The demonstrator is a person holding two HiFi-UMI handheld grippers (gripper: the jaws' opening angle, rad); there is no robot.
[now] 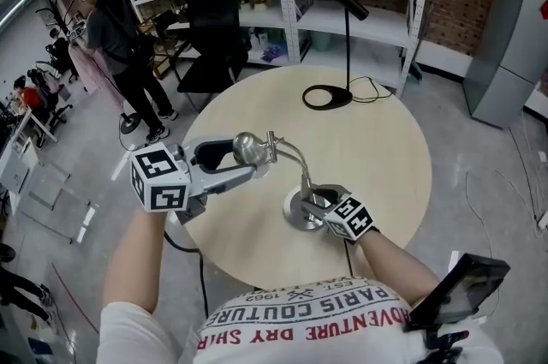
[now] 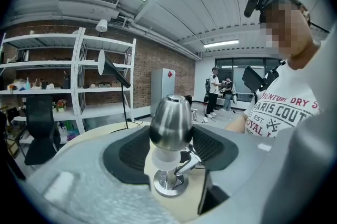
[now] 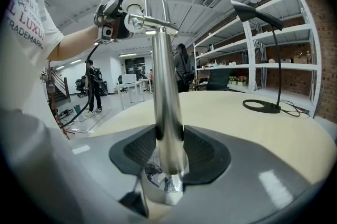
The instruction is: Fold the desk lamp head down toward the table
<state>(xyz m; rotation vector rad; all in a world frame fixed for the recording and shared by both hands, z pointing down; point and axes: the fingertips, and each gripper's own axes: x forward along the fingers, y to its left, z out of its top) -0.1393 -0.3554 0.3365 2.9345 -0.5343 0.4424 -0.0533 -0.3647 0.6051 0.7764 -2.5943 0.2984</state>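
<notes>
- A round, pale wood tabletop (image 1: 377, 174) stands on a grey floor, in a workshop with a brick wall at the back.
- Close to the tabletop's front edge, nearest the person, stands a small chrome desk lamp (image 3: 166, 86). Its round base (image 1: 296, 215) lies flat on the wood. A straight stem (image 3: 168, 133) rises from the base, and a curved neck arches over to the egg-shaped lamp head (image 1: 247, 148).
- The fold looks barely begun. Both grips are in place, but the lamp head is up in the air, well clear of the tabletop.
- What is left, by my reading, is the main swing: bring the head down toward the wood while the base is kept from tipping.
- The right tongs (image 1: 315, 204) are clamped on the stem just above the base, with a dark pad pressed to each side. That forearm comes in low from the lower right, and the tongs are tipped a little downward.
- The left tongs (image 1: 248, 161) are closed around the lamp head, their pads (image 2: 134, 152) against its chrome sides. The left forearm reaches in from the lower left and holds the tongs almost level, with the marker cube toward the person.
- Farther back on the tabletop, well apart, stands a tall black desk lamp (image 1: 326, 97) with a ring base and a trailing cord.
- Beyond the table are white shelving (image 1: 282, 11), a black office chair (image 1: 214, 37) and a standing person (image 1: 116, 37).
</notes>
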